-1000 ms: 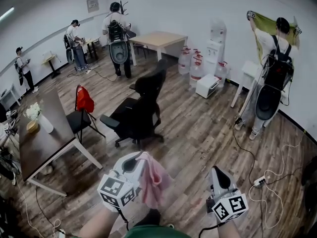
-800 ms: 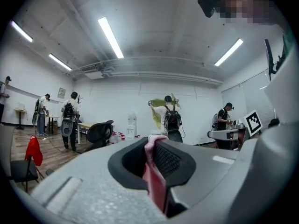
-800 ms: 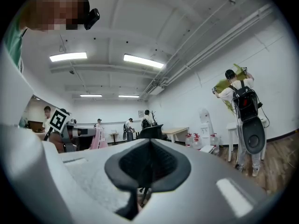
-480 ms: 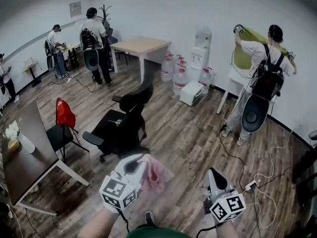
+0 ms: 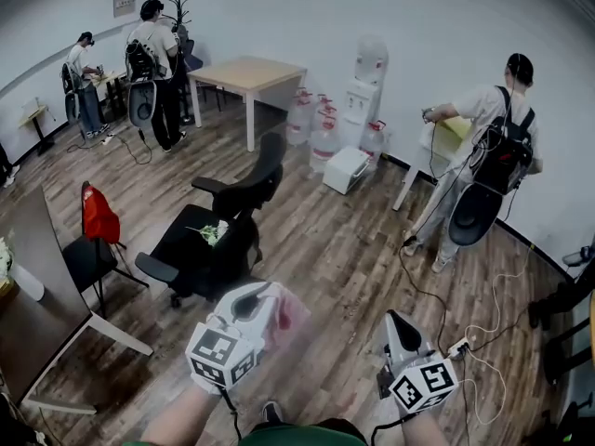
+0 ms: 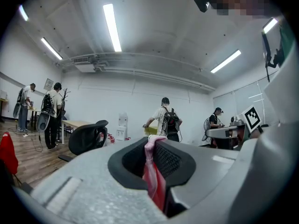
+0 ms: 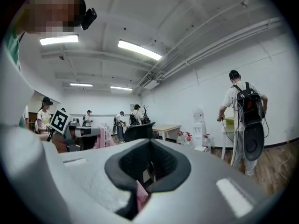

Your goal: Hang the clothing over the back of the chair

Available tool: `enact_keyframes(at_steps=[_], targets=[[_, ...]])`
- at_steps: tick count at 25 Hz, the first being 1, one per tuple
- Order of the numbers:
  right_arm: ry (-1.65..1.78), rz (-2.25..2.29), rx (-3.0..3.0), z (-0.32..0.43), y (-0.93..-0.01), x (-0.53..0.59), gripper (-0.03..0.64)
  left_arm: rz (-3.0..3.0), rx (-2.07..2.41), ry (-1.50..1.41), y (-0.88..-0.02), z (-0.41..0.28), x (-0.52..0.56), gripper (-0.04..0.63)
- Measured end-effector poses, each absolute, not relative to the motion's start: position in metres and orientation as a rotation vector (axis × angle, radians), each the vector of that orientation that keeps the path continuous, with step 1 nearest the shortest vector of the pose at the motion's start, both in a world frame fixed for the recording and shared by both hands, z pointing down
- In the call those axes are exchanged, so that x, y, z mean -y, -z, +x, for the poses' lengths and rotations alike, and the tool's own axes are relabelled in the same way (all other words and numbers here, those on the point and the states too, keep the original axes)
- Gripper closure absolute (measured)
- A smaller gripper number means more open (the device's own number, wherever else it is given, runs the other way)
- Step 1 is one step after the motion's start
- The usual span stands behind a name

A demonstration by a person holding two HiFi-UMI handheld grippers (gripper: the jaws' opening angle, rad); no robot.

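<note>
**Chair nearer, clothing clamped on the left**

Since the earlier frame the black chair (image 5: 218, 240) has drawn nearer to us, left of centre. From the head, we see our left gripper (image 5: 265, 297) near, holding the bunched pink clothing (image 5: 286, 312) well apart from the chair. Our right gripper (image 5: 395, 321) sits near right. Along the left gripper, its fingers (image 6: 173, 160) are clenched on the clothing, the chair far left. Along the right gripper, the fingers (image 7: 163, 164) are closed together, with a pink sliver (image 7: 140, 192) low between them.
</note>
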State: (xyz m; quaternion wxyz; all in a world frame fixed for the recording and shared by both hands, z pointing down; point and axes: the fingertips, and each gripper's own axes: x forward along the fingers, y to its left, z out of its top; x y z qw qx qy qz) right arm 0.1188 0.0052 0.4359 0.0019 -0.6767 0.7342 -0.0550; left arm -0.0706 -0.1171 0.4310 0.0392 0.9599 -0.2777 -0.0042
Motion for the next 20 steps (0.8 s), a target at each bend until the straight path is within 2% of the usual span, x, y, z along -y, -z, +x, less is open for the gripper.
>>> enact_keyframes(at_steps=[10, 20], targets=[[0.234, -2.044, -2.339, 0.14, -0.459, 0.066, 0.623, 2.937, 0.837, -0.041, -0.445, -0.038, 0.164, 0.568], [0.195, -1.813, -2.479, 0.194, -0.448, 0.179, 0.623, 2.974, 1.012, -0.03, -0.411, 0.024, 0.233, 0.568]])
